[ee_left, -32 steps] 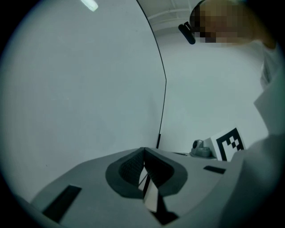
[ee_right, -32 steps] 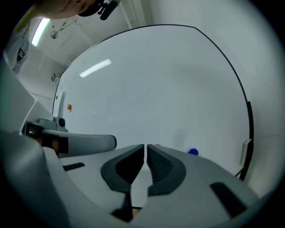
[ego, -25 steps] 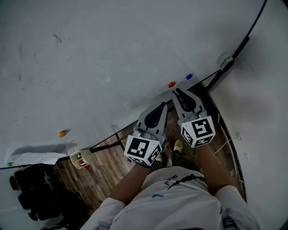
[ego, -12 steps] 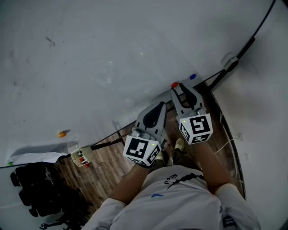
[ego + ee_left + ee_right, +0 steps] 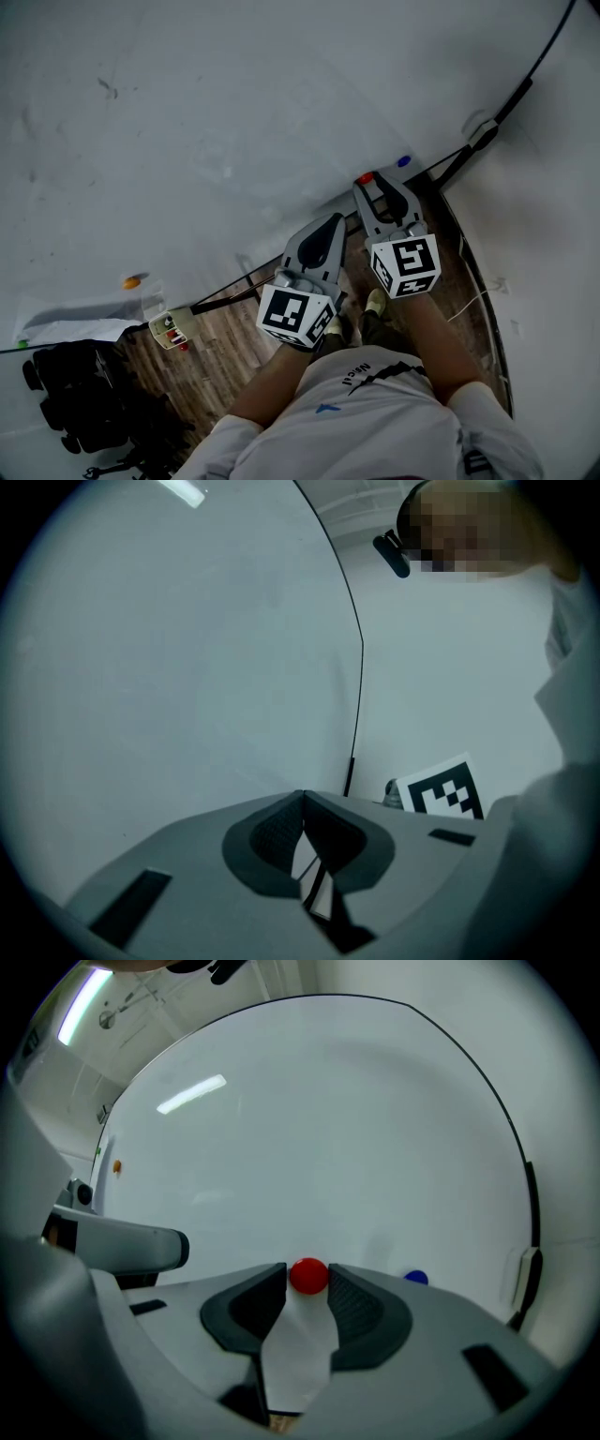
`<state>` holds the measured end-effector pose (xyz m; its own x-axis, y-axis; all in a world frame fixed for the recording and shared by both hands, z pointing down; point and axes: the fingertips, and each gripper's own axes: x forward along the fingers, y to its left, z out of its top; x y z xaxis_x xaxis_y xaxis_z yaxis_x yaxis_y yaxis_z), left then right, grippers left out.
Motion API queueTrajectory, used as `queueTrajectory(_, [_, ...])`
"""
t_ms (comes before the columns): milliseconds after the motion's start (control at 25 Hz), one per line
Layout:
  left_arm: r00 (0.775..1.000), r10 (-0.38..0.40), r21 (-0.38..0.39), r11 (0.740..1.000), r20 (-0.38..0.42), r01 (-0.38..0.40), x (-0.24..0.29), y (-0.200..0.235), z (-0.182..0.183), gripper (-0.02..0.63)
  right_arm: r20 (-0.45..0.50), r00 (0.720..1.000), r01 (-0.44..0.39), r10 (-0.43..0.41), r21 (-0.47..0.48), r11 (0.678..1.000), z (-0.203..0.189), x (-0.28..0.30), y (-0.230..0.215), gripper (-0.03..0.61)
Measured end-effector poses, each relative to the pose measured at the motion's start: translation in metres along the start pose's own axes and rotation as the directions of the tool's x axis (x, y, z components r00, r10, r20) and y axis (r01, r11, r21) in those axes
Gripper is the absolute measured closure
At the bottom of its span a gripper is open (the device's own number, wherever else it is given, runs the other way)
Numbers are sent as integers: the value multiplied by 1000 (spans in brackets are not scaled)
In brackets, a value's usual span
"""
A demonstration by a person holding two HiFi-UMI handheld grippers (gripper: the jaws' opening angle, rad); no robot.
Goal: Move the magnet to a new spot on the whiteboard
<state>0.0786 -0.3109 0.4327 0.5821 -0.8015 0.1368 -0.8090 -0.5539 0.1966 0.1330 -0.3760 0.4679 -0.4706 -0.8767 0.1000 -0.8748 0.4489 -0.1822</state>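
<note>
A small red magnet (image 5: pixel 365 177) sticks near the lower edge of the whiteboard (image 5: pixel 187 122). In the right gripper view the red magnet (image 5: pixel 308 1275) lies between the tips of my right gripper (image 5: pixel 308 1283). Its jaws have just been opening, and narrow gaps show between the pads and the magnet. From the head view, the right gripper (image 5: pixel 372 182) points at the board. My left gripper (image 5: pixel 336 219) hangs beside it, a little lower, away from the magnet. The left gripper (image 5: pixel 303 803) has its tips together and nothing in them.
A blue magnet (image 5: pixel 403 161) sits just right of the red one, and an orange magnet (image 5: pixel 131 281) far to the left. The board's black frame (image 5: pixel 234 291) runs below. A small holder (image 5: pixel 170 328), a paper sheet (image 5: pixel 66 330) and a black wheeled base (image 5: pixel 75 394) are at lower left.
My right gripper has moved up to the red magnet and its jaws have spread, so the magnet now lies between the tips. The left gripper has stayed put.
</note>
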Motion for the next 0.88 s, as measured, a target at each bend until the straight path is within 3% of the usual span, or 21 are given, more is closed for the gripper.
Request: queueTrajectory(880, [1000,12,1,1000,13,-12,-10,4,4,601,1,1000,1,-1,48,999,1,-1,-3,449])
